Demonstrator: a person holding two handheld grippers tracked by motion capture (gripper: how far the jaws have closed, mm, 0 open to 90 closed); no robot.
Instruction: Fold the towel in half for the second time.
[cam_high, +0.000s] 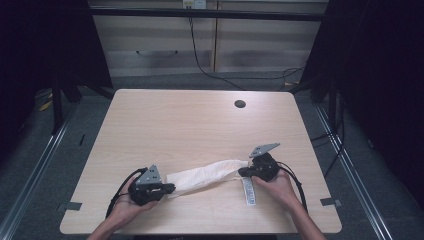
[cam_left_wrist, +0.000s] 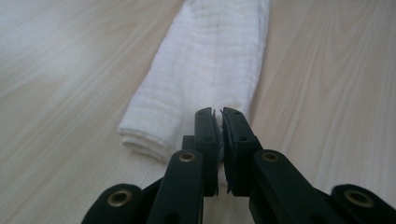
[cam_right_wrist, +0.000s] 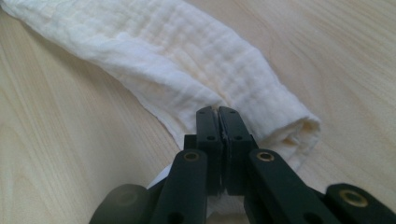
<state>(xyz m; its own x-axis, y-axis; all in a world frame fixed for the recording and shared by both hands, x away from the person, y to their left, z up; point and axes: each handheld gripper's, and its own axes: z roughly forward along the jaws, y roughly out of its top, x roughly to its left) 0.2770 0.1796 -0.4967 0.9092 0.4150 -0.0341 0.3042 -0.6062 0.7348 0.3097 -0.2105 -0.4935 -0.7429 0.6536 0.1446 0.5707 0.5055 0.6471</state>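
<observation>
A long white cloth (cam_high: 207, 175), folded into a narrow band, lies on the wooden table (cam_high: 190, 125) between my two grippers. My left gripper (cam_high: 171, 189) is at the cloth's left end. In the left gripper view its jaws (cam_left_wrist: 218, 113) are shut, pinching the near corner of the cloth (cam_left_wrist: 210, 60). My right gripper (cam_high: 243, 171) is at the right end. The right gripper view shows it (cam_right_wrist: 218, 111) shut on the edge of the cloth (cam_right_wrist: 187, 56). A white printed label (cam_high: 248, 192) lies on the table beside the right gripper.
A dark round cable hole (cam_high: 240, 104) sits near the table's far edge. Black cables (cam_high: 300, 187) trail from both grippers toward the near edge. Beyond the table are a pale cabinet (cam_high: 210, 40) and dark curtains on both sides.
</observation>
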